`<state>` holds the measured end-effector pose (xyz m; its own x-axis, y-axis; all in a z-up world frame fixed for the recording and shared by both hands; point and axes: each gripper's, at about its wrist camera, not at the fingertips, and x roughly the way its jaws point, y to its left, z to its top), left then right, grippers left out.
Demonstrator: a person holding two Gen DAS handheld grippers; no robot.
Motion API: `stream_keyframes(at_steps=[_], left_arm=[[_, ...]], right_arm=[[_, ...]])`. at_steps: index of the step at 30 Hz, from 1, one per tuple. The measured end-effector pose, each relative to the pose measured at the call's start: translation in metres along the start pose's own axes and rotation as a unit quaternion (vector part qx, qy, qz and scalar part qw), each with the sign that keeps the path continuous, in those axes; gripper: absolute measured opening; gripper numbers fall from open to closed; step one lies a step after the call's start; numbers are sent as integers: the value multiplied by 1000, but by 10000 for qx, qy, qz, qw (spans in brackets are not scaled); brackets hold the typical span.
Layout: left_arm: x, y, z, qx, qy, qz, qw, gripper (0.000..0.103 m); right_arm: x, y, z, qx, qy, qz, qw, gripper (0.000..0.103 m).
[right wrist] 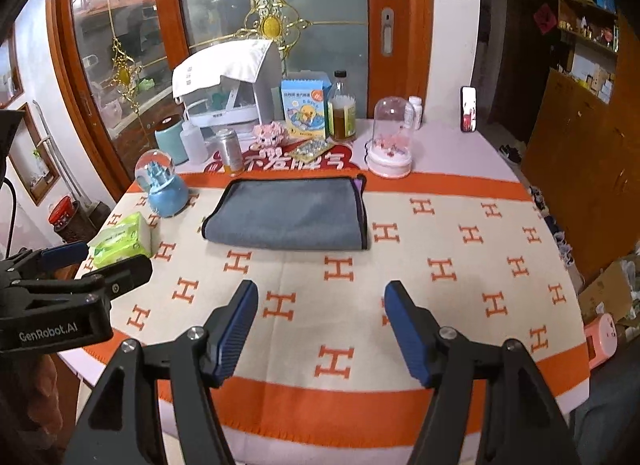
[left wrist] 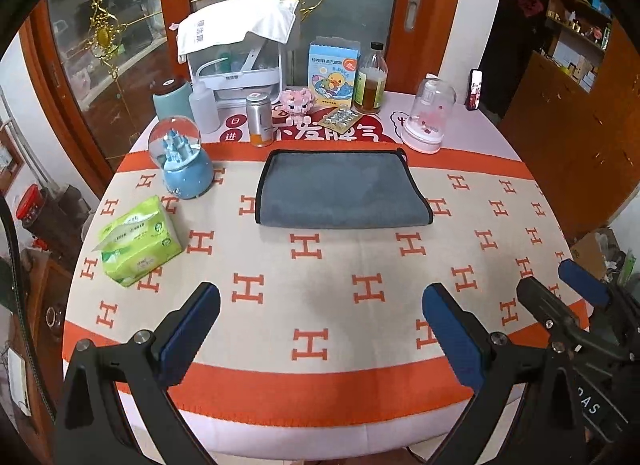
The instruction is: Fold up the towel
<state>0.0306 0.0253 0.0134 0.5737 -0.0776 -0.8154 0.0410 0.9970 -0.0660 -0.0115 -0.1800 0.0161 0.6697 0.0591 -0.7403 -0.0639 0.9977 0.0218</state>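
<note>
The grey towel (left wrist: 344, 189) is laid flat, seemingly folded once, mid-bench, while the left tool (left wrist: 320, 329) and right tool (right wrist: 320, 325) are held spread and empty, well short of it, presumably for approach.

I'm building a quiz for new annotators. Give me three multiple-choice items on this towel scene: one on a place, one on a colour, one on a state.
1. Where does the tissue pack lie relative to the towel?
A. left of it B. on it C. behind it
2. What colour is the towel's face?
A. orange B. grey C. green
3. How do the left gripper and right gripper stand?
A. both open, empty B. both shut on the towel C. one holds the snow globe

Answers: 1 A, the pack lies off the towel's left edge. 2 B, grey with a dark border. 3 A, fingers spread, nothing between.
</note>
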Motion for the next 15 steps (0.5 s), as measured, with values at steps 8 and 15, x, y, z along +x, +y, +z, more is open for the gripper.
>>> stream_keyframes(at_steps=[8,15], left_arm=[[-11,-8,-19,166,-104,185,9996,101],[-21,-15,-28,247,-250,268,9990,101]], right_arm=[[-14,-5,-13,244,63,-9,9997,66],[-20,-5,-16,291,6,-63,9996,66]])
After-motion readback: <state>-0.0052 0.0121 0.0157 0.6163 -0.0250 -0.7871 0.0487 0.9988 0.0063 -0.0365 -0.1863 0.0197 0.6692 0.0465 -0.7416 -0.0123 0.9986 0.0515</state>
